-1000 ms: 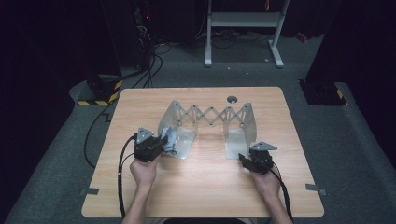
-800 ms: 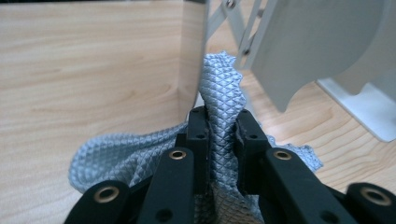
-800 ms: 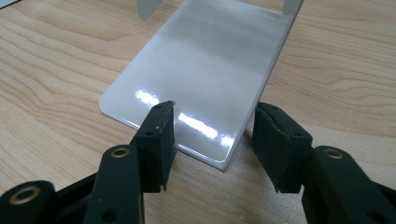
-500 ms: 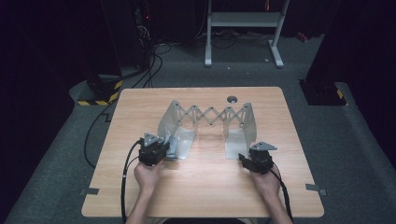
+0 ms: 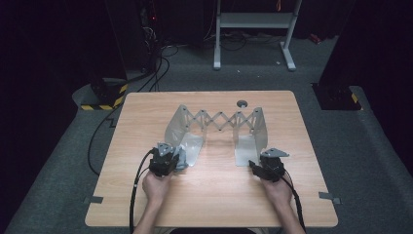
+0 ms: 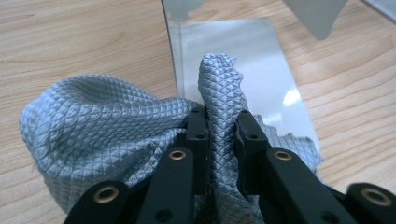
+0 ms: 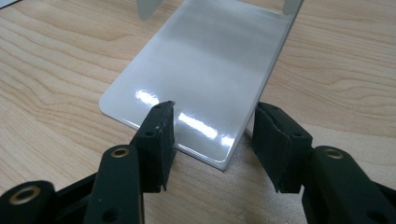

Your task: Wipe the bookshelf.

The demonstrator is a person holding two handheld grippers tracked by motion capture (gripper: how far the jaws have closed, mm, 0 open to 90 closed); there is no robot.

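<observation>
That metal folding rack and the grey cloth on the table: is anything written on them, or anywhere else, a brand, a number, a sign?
None: no readable words, numbers or brand marks.
Metal rack: bare shiny metal, no label.
Grey cloth, pinched in the left gripper: woven diamond pattern, no tag.
Yellow-and-black striped edge on the floor: warning stripes, no text.

The grey cloth [image 6: 116, 135] runs under the left claw [image 6: 219, 135], its lower part hidden

cloths: 1 grey cloth [image 6: 112, 130] | metal racks: 1 expanding rack [image 5: 219, 127] | tables: 1 wooden table [image 5: 214, 200]
</observation>
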